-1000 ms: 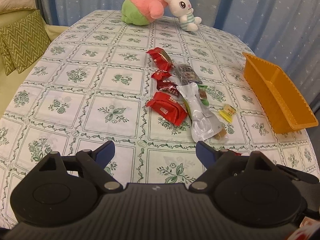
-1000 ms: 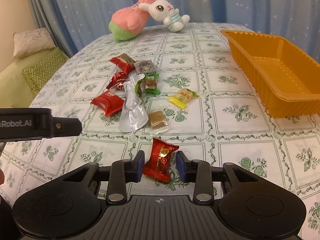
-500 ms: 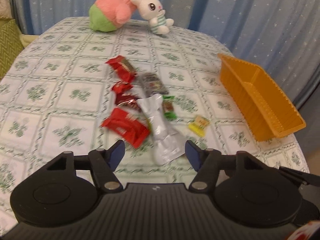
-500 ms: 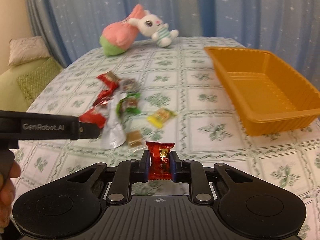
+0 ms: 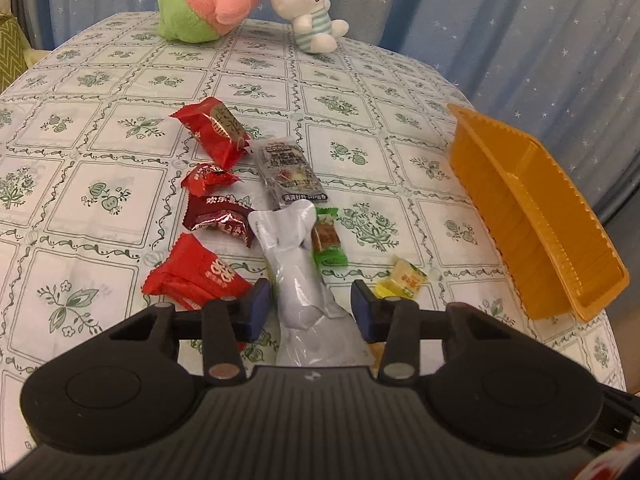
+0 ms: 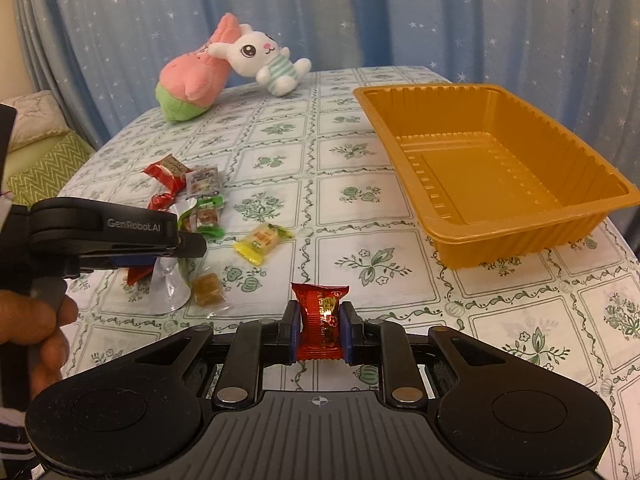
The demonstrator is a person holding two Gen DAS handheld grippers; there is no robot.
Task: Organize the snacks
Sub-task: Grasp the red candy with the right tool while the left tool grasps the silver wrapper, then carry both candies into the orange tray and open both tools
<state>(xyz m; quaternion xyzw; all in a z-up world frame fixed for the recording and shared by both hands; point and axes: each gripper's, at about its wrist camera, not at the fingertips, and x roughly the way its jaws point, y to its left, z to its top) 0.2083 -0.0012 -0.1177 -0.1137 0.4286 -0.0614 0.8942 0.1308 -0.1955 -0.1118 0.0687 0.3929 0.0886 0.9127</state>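
Right gripper [image 6: 319, 330] clamped on red candy [image 6: 320, 322]. Left gripper [image 5: 307, 310] closing, silver pouch [image 5: 298, 276] between jaws, pads not touching. Orange tray [image 6: 576, 184] at surface's right edge.

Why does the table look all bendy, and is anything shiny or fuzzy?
Left wrist view: the fisheye lens bows the table into a dome, corners go black, and the silver pouch glints. Right wrist view: the same curve bends the curtain folds, light shines off the tray and the red candy; both views look sharp.
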